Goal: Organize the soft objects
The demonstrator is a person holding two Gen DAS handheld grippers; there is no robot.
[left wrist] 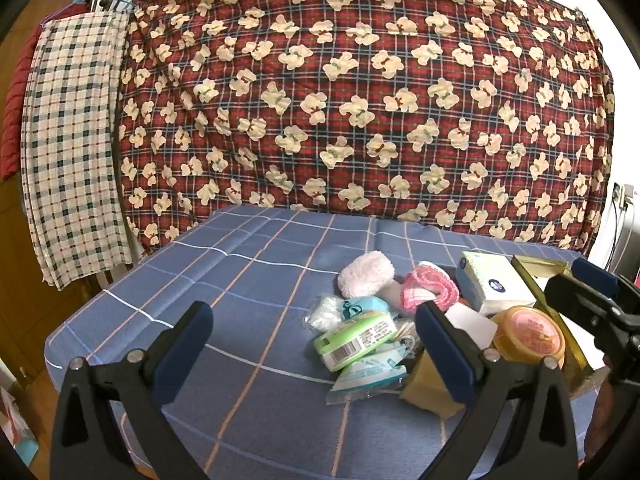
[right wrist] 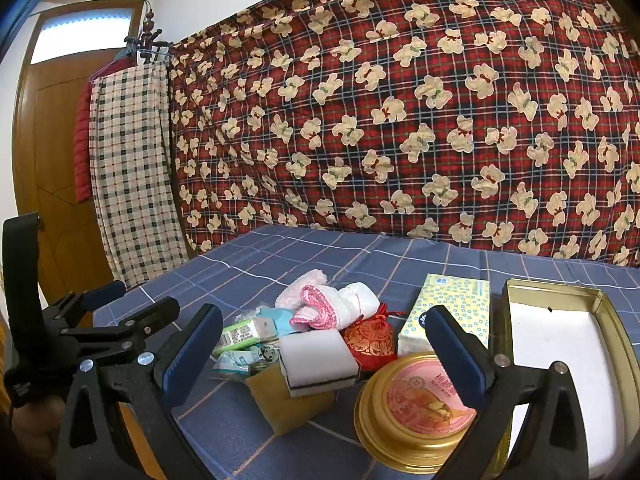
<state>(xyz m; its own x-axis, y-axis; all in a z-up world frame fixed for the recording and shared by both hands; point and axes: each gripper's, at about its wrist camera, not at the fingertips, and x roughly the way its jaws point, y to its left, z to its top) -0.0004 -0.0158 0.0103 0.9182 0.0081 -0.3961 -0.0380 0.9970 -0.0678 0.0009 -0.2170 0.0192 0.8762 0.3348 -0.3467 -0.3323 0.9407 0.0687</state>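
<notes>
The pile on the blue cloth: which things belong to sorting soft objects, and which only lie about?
For the job:
fluffy pink ball
pink-edged folded cloth
white sponge
red embroidered pouch

Lying about:
round gold tin
tissue box
green wipes pack

I can make out 1 barcode with tiny digits on the green wipes pack (left wrist: 357,340), too small for me to read. The round gold tin (right wrist: 416,408) has red Chinese characters on its pink lid, which I cannot decipher.
</notes>
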